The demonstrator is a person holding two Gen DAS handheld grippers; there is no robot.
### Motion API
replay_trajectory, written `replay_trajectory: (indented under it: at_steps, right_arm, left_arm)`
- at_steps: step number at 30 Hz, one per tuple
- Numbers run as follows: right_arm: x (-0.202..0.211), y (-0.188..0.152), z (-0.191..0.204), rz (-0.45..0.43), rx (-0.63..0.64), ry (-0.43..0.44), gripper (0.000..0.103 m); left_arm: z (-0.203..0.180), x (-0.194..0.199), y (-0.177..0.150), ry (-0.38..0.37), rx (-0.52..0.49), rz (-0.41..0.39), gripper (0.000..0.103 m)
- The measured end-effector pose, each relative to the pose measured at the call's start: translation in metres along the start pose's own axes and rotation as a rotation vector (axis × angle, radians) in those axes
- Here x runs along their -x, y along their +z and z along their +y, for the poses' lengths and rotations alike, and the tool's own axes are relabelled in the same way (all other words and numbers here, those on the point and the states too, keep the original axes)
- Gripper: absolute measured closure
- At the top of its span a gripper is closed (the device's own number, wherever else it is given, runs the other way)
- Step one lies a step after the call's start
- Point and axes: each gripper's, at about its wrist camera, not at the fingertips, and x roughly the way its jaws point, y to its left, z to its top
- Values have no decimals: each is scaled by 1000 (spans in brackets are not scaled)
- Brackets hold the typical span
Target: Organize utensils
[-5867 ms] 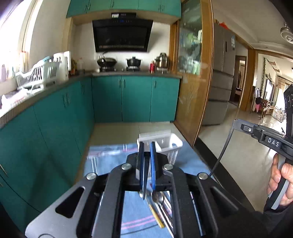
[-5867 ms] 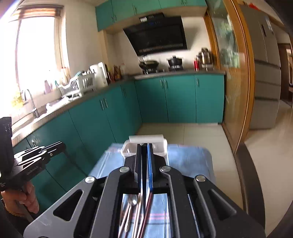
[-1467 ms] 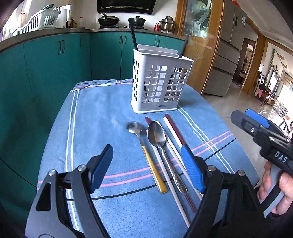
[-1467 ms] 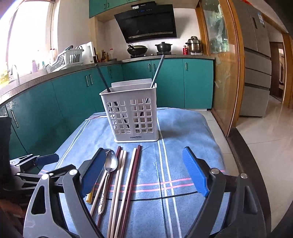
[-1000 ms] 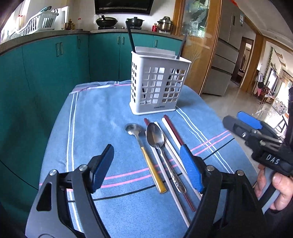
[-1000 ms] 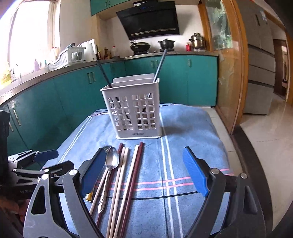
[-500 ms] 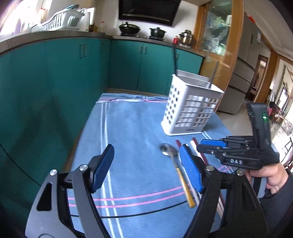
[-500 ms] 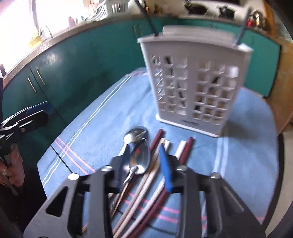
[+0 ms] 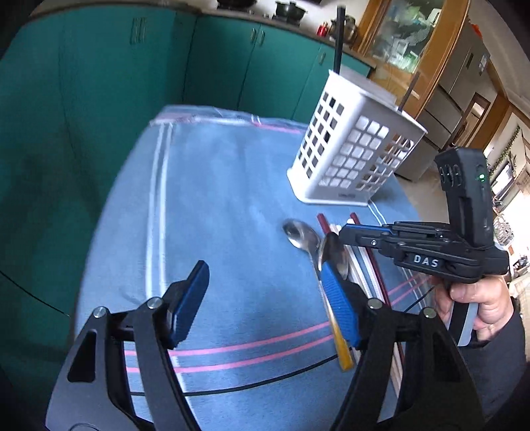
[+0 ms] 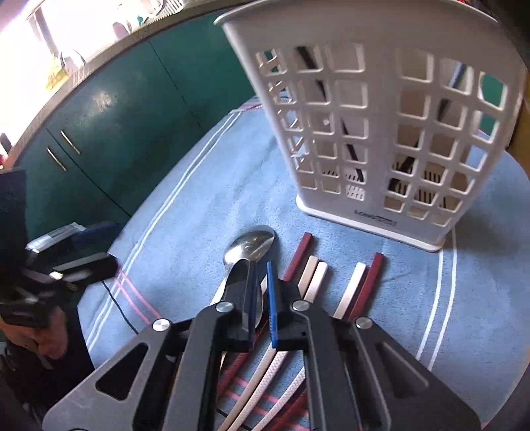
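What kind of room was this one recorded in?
A home kitchen, most likely: teal cabinets under a counter, pots at the back, and a white utensil basket with spoons on a cloth-covered table.

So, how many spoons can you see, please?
2: the gold-handled spoon lies on the cloth; the steel spoon beside it sits in the right claw. Basket may hide more.

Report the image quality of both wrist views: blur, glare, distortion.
Left wrist view: motion blur smears the white basket, the cloth stripes and the spoon bowls; fisheye bends the cabinets; corners vignette black. Right wrist view: sharper; window at top left blown out white; glare on the spoon bowl; the basket bulges from lens distortion.
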Motion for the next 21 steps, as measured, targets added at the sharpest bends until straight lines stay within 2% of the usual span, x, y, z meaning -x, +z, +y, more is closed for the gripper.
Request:
replay_trajectory:
  at_steps: [5, 12, 16, 21]
  right_arm:
    - [-6, -2, -11, 29, -30, 88, 93]
    - [-12, 1, -12, 49, -57, 210, 93]
    - [-7, 0, -9, 47, -53, 210, 98]
    - [15, 0, -10, 12, -39, 204, 99]
  left_arm:
    - [-2, -22, 9, -73, 52, 66, 34]
    - [4, -42, 24, -112, 123, 107, 35]
    - [11, -60, 23, -146, 178, 170, 39]
    - [7, -77, 25, -177, 185, 198, 41]
